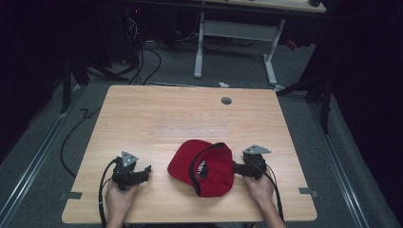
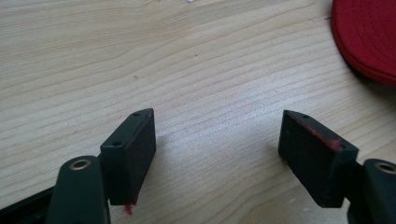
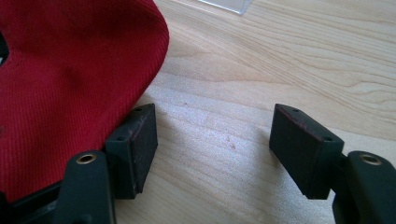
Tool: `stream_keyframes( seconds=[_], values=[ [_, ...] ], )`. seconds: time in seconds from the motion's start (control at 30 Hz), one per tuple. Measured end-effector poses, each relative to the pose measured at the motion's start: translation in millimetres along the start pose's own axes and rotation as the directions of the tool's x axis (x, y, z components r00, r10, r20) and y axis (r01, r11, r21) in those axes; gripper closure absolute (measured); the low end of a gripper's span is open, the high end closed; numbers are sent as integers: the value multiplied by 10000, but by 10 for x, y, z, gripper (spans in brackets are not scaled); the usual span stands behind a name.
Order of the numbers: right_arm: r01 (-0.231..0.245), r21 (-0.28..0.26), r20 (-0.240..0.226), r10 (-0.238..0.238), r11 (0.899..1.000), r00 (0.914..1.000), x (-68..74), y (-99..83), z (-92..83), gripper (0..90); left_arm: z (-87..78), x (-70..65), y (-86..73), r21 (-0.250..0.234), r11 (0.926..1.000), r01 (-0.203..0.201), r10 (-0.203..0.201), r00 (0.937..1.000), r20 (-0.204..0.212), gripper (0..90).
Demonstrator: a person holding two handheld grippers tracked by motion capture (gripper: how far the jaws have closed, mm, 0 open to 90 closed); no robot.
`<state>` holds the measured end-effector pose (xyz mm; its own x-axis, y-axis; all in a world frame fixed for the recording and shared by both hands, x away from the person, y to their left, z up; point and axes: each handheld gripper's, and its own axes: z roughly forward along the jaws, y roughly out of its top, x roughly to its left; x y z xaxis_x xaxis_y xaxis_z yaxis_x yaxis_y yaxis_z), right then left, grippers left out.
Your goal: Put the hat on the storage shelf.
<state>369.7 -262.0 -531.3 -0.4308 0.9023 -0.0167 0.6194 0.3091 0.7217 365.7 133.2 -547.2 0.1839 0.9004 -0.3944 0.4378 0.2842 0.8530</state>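
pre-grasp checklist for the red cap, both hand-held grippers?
1. Left hand-held gripper jaws open, nothing between: ok.
2. Right hand-held gripper jaws open, nothing between: ok.
3. Red cap lying on the table, in reach between the grippers: ok.
4. Right gripper at the cap's edge, fabric beside one jaw but not between the two: not ok for a grasp yet.
5. Left gripper apart from the cap's brim: not ok yet.
6. Cap's opening faces up: cannot tell.

a light wooden table (image 1: 142,114) has a small grey round cap (image 1: 226,100) near its 12 o'clock edge. beyond it, at 12 to 1 o'clock, stands a white desk frame (image 1: 237,31). black cables (image 1: 142,61) lie on the grey floor at 11 o'clock.
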Motion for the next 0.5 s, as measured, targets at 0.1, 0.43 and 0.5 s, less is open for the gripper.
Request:
stream_keyframes(
  seconds=[0.1,0.43,0.5],
  values=[
    [-4,-1,-4,4,10000,10000,-1,0,0,325,2,-2,-2,-22,10000,11,-11,10000,15,276],
    [-331,102,13,330,9994,9995,-32,3,-35,402,2,-3,-2,3,10000,-2,2,10000,34,270],
    [-480,98,-76,481,9988,9988,-47,3,-46,406,3,-5,-2,-9,10000,21,-21,10000,34,270]
  ],
)
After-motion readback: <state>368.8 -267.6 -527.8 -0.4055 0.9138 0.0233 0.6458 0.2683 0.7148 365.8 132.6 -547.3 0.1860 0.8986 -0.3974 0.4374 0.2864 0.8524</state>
